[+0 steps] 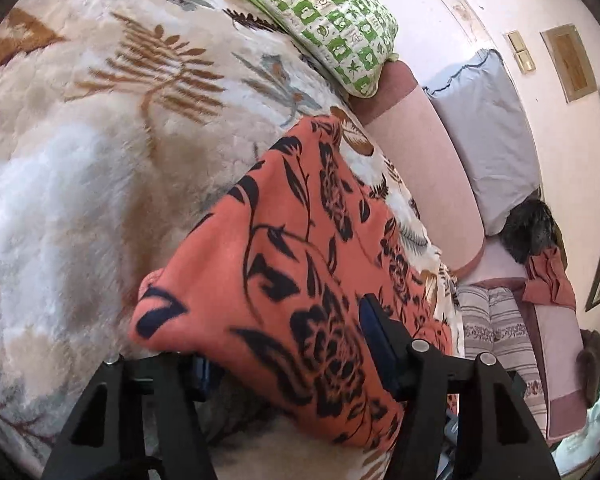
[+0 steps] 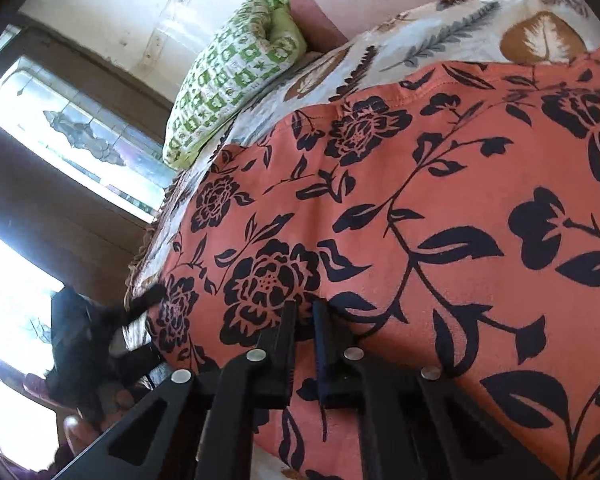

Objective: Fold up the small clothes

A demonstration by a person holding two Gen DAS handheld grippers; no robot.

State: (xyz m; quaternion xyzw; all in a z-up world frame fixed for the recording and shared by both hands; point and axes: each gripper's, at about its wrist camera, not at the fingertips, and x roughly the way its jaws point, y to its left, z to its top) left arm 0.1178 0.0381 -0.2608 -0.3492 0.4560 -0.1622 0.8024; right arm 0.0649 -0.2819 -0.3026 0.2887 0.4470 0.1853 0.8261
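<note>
An orange garment with a black flower print [image 1: 284,248] lies on a plush leaf-patterned blanket [image 1: 100,128]. In the left wrist view my left gripper [image 1: 288,344] stands wide open, and a raised fold of the garment drapes between its fingers and hides the left fingertip. In the right wrist view the same garment [image 2: 440,208] fills most of the frame. My right gripper [image 2: 304,312] has its two fingers nearly together, pinching a ridge of the cloth at its near edge.
A green-and-white patterned pillow [image 1: 332,28] lies at the head of the bed, also in the right wrist view [image 2: 228,76]. A pink bolster [image 1: 424,176], a grey pillow [image 1: 488,132] and striped bedding [image 1: 496,332] lie beyond. A window [image 2: 80,140] is at left.
</note>
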